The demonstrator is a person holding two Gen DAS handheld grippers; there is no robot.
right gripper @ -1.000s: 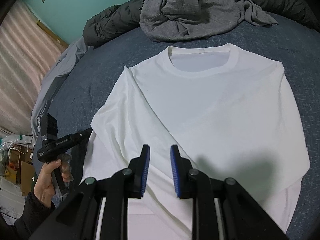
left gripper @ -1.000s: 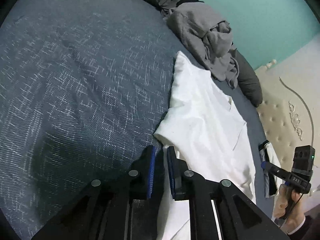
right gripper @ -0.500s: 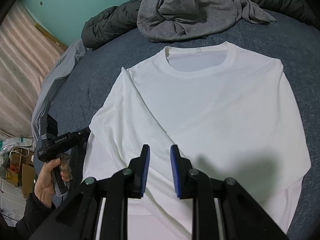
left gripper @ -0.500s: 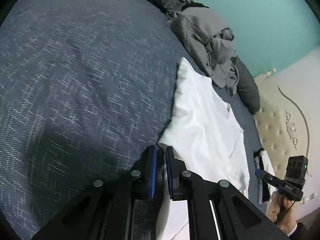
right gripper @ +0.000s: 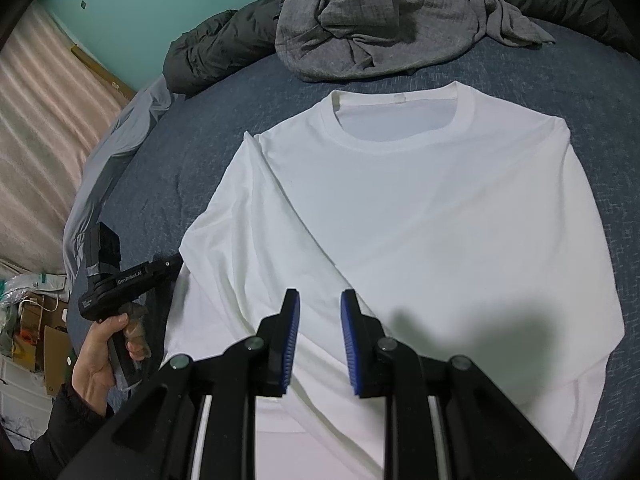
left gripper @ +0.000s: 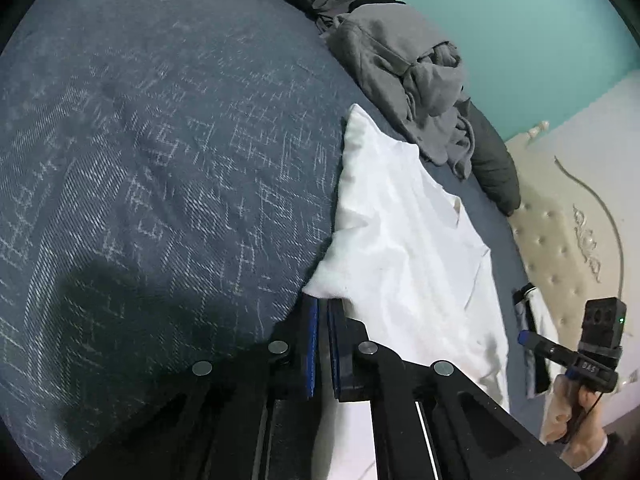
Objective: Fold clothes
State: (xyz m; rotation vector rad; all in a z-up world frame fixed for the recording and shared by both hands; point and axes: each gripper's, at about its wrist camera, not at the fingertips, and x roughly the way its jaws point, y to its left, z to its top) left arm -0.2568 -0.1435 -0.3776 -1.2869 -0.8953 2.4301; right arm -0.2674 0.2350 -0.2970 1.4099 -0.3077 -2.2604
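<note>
Since a second ago, the left gripper (left gripper: 322,322) has been closed onto the white shirt (right gripper: 420,216) sleeve edge at 9 o'clock; the right gripper (right gripper: 320,320) is held spread. Sleeves lie folded in; body folds are left.

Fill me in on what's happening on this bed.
A person holds a gripper in each hand and is folding a white shirt laid flat on a blue bed. The left gripper, nearly shut, is at the shirt's left edge near a sleeve corner; whether it grips cloth isn't clear. The right gripper hangs open above the shirt's lower middle. A crumpled gray garment lies beyond the collar, not yet folded.
</note>
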